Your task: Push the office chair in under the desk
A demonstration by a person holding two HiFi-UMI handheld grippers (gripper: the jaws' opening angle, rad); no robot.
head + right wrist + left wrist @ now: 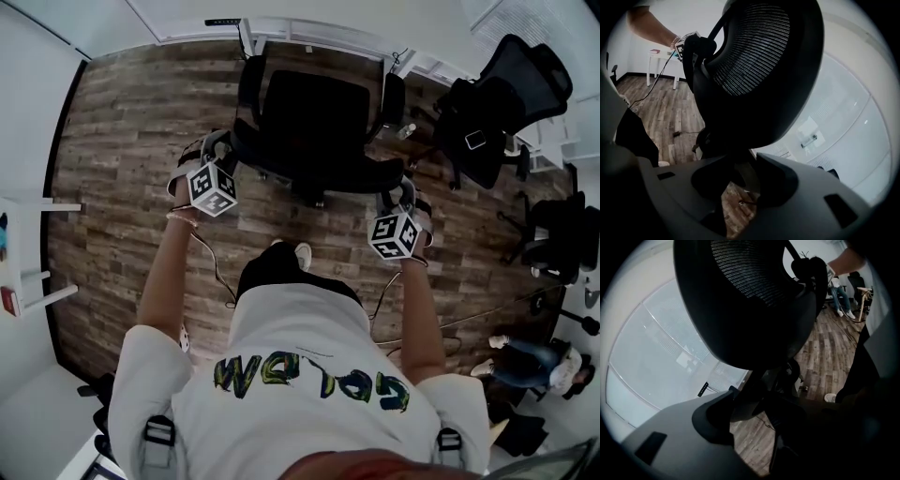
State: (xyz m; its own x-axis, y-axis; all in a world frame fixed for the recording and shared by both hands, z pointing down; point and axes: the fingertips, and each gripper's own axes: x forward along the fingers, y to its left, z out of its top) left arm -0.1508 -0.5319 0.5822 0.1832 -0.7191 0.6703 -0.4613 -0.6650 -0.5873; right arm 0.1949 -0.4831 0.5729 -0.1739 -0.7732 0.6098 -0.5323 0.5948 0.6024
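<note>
Mesh backrest, black office chair: curved rim pinched by left gripper fingers, right gripper fingers.

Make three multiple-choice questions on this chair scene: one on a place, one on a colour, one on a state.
1. Where do the left hand-held gripper and the right hand-held gripper meet the office chair?
A. on its seat
B. at either side of its backrest
C. on its wheels

2. What colour is the office chair?
A. white
B. black
C. red

3. What state is the right hand-held gripper in?
A. open in mid-air
B. closed on nothing
C. closed on the office chair

Answers:
1 B, the head view shows one at each end of the backrest.
2 B, it is black in every view.
3 C, its jaws have the chair's edge between them.
</note>
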